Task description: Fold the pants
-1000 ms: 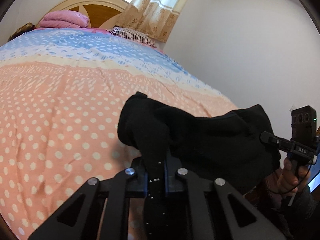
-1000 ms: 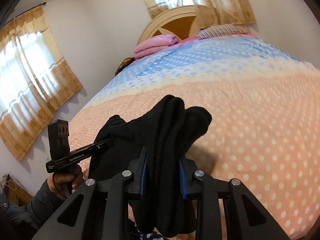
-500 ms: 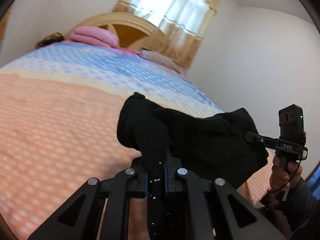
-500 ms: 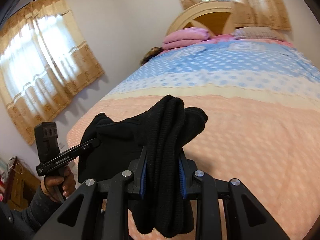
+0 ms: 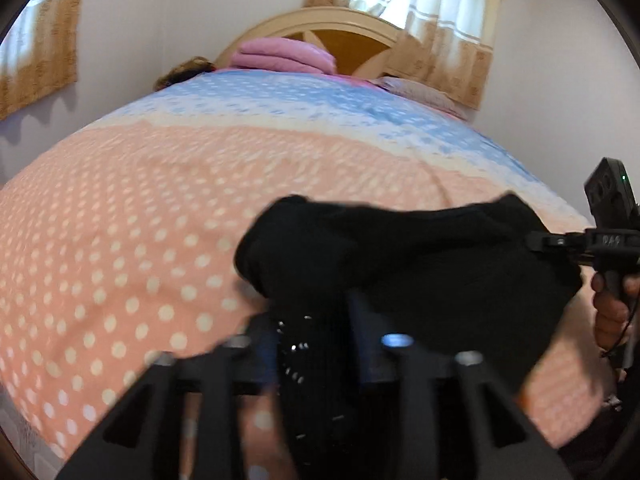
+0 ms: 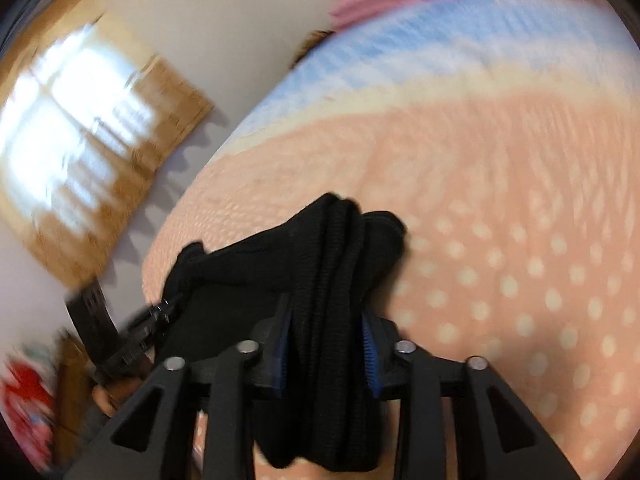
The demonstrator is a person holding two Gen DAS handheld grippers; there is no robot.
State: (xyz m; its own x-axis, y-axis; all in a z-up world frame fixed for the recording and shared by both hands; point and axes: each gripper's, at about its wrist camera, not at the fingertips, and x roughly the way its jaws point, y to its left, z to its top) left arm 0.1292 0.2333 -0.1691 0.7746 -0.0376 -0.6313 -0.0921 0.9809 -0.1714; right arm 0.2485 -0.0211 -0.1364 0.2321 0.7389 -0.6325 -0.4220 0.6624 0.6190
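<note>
Since half a second ago both wrist views have swung: the left view now faces the headboard squarely, with a second curtained window at its left edge, and the right view has tilted, with heavy motion blur across it.

The left gripper (image 5: 312, 320) is clamped on a bunched fold of the black pants (image 5: 420, 256), its jaws pressed against the cloth on both sides. The right gripper (image 6: 326, 336) is likewise closed on a thick gather of the same pants (image 6: 336, 280), the blue finger pads (image 6: 369, 354) squeezed against the fabric. The garment spans between the two grippers, held up above the near end of the bed rather than lying flat on it.

Material: the pants are a matte black ribbed knit, the ribs showing plainly in the right view. The cloth stands in rounded lumps above each jaw and hangs in a limp tail below the right gripper. Small pale specks dot the fabric at the left jaws.

Surface: the bedspread (image 5: 120, 240) is a soft peach cloth with white polka dots, passing through a cream band to blue farther off. A folded pink blanket (image 5: 284, 54) lies before the arched wooden headboard (image 5: 344, 30). Patterned tan curtains (image 5: 440, 32) hang at the window behind; the walls are plain white.
</note>
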